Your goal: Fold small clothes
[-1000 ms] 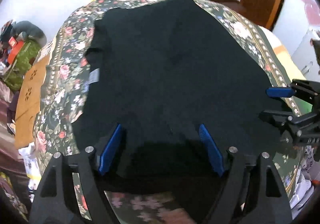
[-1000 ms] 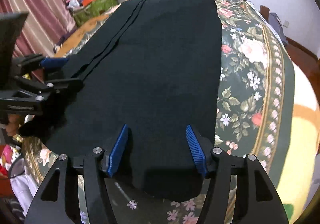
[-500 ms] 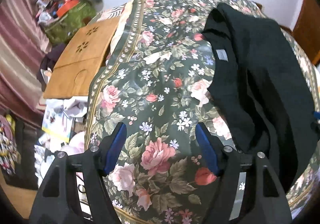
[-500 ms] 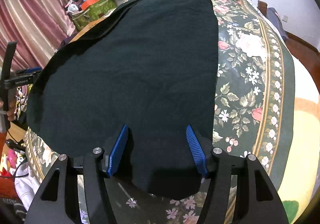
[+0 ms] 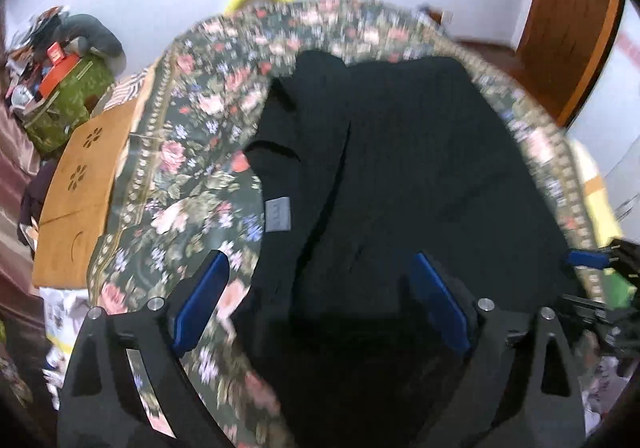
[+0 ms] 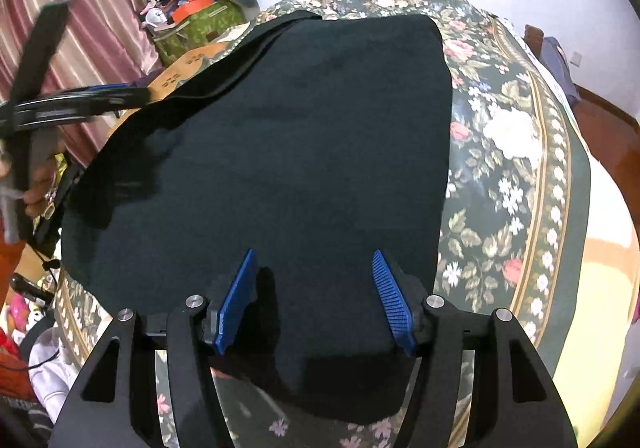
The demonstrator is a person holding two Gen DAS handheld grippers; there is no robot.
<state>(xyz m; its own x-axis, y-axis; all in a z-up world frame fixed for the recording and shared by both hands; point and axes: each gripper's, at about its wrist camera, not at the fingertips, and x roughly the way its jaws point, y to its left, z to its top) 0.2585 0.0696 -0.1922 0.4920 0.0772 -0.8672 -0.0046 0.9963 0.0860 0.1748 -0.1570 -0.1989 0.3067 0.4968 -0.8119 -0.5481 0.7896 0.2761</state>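
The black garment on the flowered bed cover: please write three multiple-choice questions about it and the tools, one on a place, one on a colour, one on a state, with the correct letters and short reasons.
1. Where does the grey label sit on the black garment?
A. at its left edge, beside the flowered bed cover
B. at its centre
C. on its right edge

2. What colour are the pads of the right tool?
A. red
B. blue
C. yellow

3. What is the state of the left tool?
A. shut on the garment
B. shut on the label
C. open, holding nothing

Answers:
1 A, the label lies where the cloth meets the flowers.
2 B, both ribbed pads are blue.
3 C, its fingers stand wide apart over the cloth.
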